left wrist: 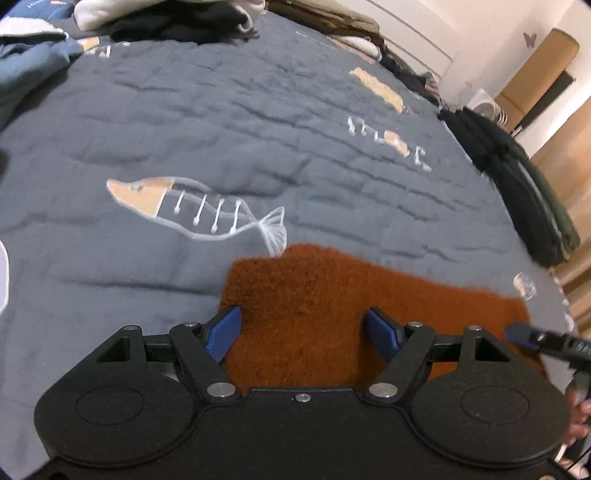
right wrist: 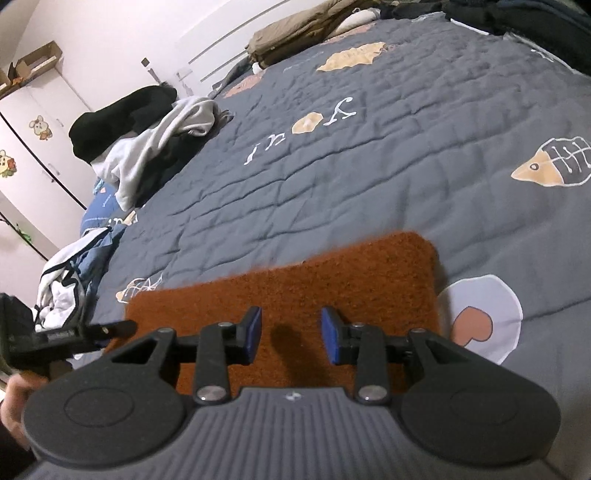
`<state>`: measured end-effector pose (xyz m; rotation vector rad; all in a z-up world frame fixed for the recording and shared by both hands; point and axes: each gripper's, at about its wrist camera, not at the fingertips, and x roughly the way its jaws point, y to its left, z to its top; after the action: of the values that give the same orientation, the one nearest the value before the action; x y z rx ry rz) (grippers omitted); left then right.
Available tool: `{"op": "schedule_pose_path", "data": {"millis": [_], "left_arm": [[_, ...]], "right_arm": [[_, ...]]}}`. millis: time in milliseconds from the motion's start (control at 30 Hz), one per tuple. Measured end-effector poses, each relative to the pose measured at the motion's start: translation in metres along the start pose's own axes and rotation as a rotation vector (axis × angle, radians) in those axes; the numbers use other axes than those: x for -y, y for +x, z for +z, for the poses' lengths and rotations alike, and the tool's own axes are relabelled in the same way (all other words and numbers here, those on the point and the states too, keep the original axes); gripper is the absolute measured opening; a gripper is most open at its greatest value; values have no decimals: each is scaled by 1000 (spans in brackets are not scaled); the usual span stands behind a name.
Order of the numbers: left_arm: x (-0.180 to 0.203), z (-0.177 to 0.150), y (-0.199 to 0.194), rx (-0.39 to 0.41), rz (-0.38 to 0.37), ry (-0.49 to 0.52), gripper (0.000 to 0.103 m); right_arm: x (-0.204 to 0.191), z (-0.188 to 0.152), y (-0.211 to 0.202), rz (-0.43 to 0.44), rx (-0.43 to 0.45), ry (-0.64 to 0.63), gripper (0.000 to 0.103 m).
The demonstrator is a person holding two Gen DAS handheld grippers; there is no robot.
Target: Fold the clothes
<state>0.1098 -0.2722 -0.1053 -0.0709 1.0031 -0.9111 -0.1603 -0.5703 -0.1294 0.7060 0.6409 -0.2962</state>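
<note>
A rust-orange fuzzy garment point(left wrist: 314, 288) lies flat on the grey quilt point(left wrist: 184, 122), folded into a rough rectangle. My left gripper point(left wrist: 303, 317) hovers over its left end, jaws wide open with only the cloth below showing between the blue pads. In the right wrist view the same garment point(right wrist: 351, 273) spreads under my right gripper point(right wrist: 291, 328). Its jaws stand partly open and nothing is pinched between them. Each gripper shows at the edge of the other's view: the right finger point(left wrist: 517, 334) and the left gripper's finger point(right wrist: 110, 328).
Unfolded clothes are heaped along the bed's edges: a black and white pile point(right wrist: 147, 140), blue and white garments point(right wrist: 74, 266), khaki folded cloth point(right wrist: 295, 33), and dark folded clothes point(left wrist: 517, 184). A white wardrobe point(right wrist: 40, 125) stands beyond the bed.
</note>
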Motion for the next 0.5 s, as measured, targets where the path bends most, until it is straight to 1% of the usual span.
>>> {"op": "schedule_pose_path", "data": {"millis": [33,167,233,267,300,333,433,467,500], "left_arm": [[2,3,-6,16,-27,-4,72],[11,12,-21,69,-199,-32,72],[16,13,-17,69,-248,-37,72],[18,13,-15,65,-258,-37,72],[21,14,-12,61,-248,-32,73],[24,14,-8,51,-215,-20,73],[29,16,-2,30,-23,22,73],[29,18,-4,32,33,43,73],[28,19,-6,36,73,58,73]], "right_arm": [[0,1,-1,3,2,6,35],[-1,3,-5,14,9,20,35],[-3,4,-4,19,8,18,35],[-3,4,-3,22,6,19,36],[-4,3,-1,22,2,16,36],[-4,3,0,17,-2,9,36],[-4,1,-1,13,-4,-7,36],[-3,1,-2,13,-4,-4,36],[-2,1,-3,14,-4,0,36]]}}
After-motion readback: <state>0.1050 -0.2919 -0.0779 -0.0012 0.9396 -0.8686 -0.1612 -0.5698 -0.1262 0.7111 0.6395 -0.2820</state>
